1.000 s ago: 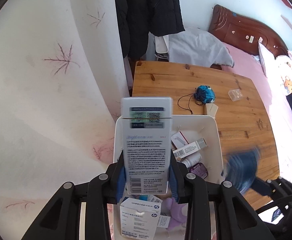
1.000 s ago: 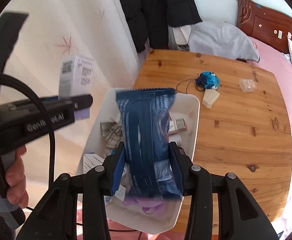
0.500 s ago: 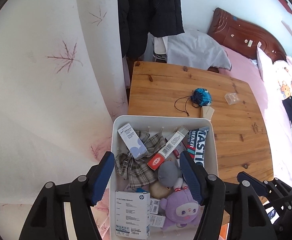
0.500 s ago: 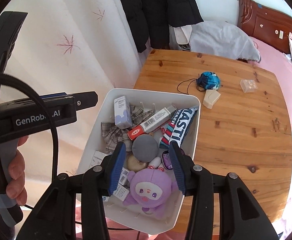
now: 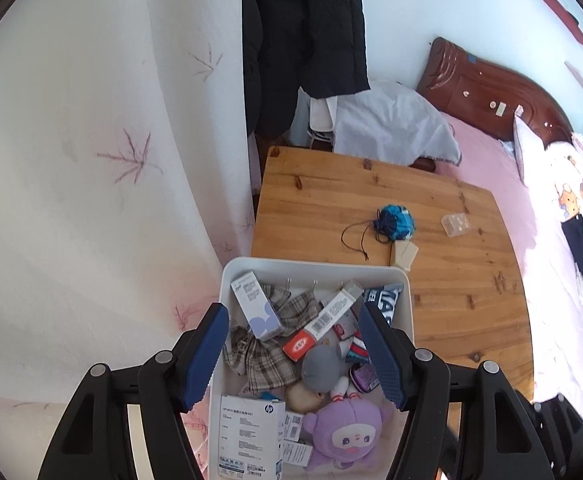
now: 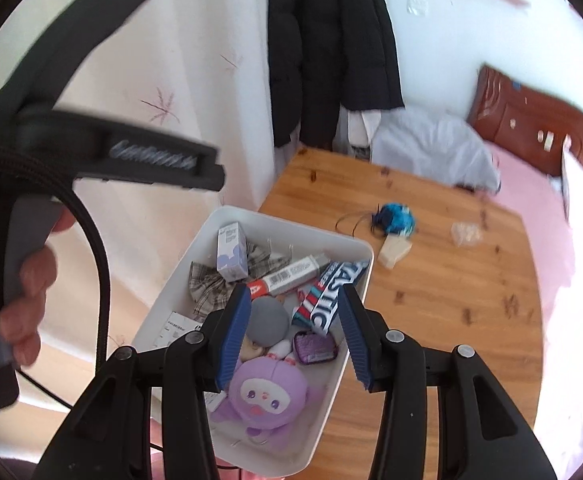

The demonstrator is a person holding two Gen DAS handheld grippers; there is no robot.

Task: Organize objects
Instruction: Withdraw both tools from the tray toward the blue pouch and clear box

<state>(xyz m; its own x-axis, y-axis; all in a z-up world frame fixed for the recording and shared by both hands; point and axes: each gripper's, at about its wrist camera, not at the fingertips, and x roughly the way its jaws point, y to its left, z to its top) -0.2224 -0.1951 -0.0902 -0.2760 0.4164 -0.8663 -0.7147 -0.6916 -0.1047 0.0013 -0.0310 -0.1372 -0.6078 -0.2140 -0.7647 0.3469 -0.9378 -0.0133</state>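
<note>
The left tool [image 5: 297, 354] hangs above the white bin [image 5: 227, 276] with its jaws well apart and nothing between the blue pads; the right tool [image 6: 293, 334] is over the same bin, its jaws opening and likewise empty. The bin sits at the near corner of the wooden worktop [image 5: 331, 192], and its near end is cut off by the bottom edge of the left wrist view. Inside lie a small white and lilac carton [image 5: 256, 310] on a plaid cloth [image 5: 259, 356], a long grey box with a barcode [image 5: 323, 320], a blue snack pack [image 6: 329, 294] half hidden behind the right finger in the left wrist view, a grey round plush piece [image 5: 321, 366], a small purple pouch [image 6: 314, 347] and a purple plush doll [image 5: 349, 432]. A white HP box [image 5: 249, 436] lies at the near left corner, its print too small to read. Farther out on the worktop are a blue drawstring pouch [image 5: 395, 220], a cream block [image 5: 403, 254] just beside it and a clear plastic piece [image 5: 455, 224], apart from the others. In the right wrist view, which is blurred, a hand [image 6: 27, 296] grips the left tool's handle, and the lettering on that tool's body cannot be made out
</note>
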